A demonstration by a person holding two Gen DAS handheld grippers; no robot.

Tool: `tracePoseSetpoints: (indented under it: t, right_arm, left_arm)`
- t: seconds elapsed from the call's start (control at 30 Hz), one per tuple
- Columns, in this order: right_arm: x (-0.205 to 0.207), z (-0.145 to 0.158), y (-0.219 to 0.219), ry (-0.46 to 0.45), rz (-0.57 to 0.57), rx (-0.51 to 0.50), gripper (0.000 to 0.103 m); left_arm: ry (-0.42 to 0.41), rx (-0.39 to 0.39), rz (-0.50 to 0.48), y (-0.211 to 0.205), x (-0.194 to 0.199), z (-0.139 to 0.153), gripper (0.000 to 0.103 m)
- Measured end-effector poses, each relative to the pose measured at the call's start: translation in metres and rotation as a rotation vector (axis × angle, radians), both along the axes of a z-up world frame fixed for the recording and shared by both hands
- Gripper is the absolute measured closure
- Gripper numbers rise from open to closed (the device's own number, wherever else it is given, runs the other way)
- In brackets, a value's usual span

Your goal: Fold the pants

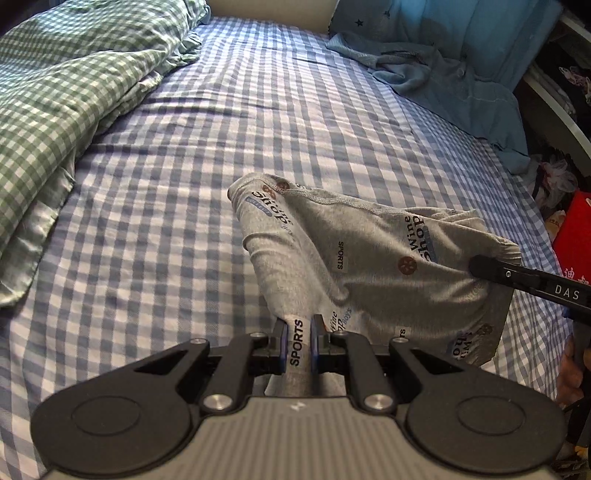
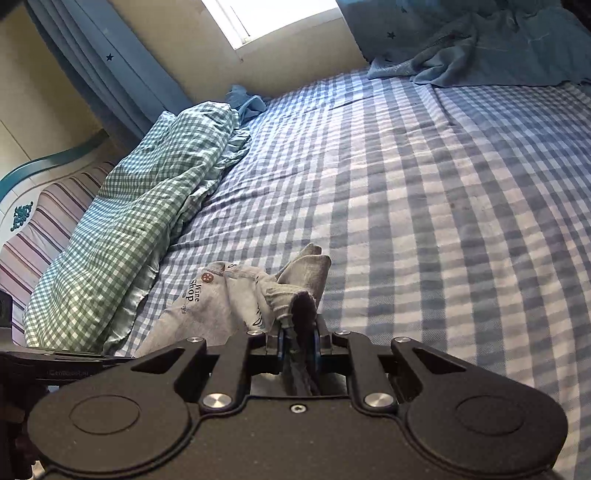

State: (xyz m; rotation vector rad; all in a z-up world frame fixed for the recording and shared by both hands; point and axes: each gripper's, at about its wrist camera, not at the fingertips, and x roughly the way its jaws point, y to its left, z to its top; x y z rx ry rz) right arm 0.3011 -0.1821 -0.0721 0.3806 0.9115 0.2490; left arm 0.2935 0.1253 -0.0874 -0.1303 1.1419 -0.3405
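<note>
left gripper (image 1: 298, 345), black with blue pads: its jaws are narrowed onto a gathered strip of the grey printed jersey pants (image 1: 373, 266), the word "sports" showing on the fabric pinched between the pads. right gripper (image 2: 298, 339), same build: its jaws are drawn close on a bunched grey edge of the pants (image 2: 229, 299), a dark fold of cloth standing up between the pads. in the left wrist view the right gripper (image 1: 480, 264) enters from the right side, its black finger pressed into the far corner of the garment.

the pants hang between the two grips, raised off the bed at both held ends, the middle sagging toward the sheet. printed on the cloth are "wine shop" lettering, small "sports" labels and brown round motifs; a stitched hem runs along the upper edge in the left wrist view. the garment sits near the front edge of the bed, close to both cameras.

beneath it lies the blue and white checked bed sheet (image 1: 229, 122), flat apart from a few faint creases. a green and white gingham quilt (image 1: 70, 85) is heaped along the left side of the bed. a crumpled blue blanket (image 1: 454, 70) lies at the far right corner. in the right wrist view a striped pillow (image 2: 55, 225) rests against a white and teal headboard (image 2: 22, 184), beside a blue star-print curtain (image 2: 110, 62) and a bright window (image 2: 273, 14).
</note>
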Motion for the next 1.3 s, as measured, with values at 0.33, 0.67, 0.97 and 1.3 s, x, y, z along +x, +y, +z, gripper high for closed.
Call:
tracePoseSetpoints:
  t: [0.33, 0.67, 0.97, 1.3]
  right_arm:
    - [0.089, -0.043, 0.043, 0.066, 0.08, -0.087, 0.089]
    - [0.109, -0.091, 0.033, 0.156, 0.058, -0.125, 0.087]
    - [0.108, -0.09, 0.036, 0.165, 0.018, -0.191, 0.067]
    - [0.046, -0.037, 0.042, 0.026, -0.088, -0.159, 0.019]
  left_arm:
    - [0.009, 0.068, 0.03, 0.019, 0.061, -0.054, 0.091]
    - [0.066, 0.054, 0.099, 0.031, 0.056, -0.081, 0.09]
    - [0.089, 0.088, 0.109, 0.029, 0.056, -0.079, 0.077]
    - [-0.068, 0.094, 0.132, 0.031, 0.021, -0.022, 0.019]
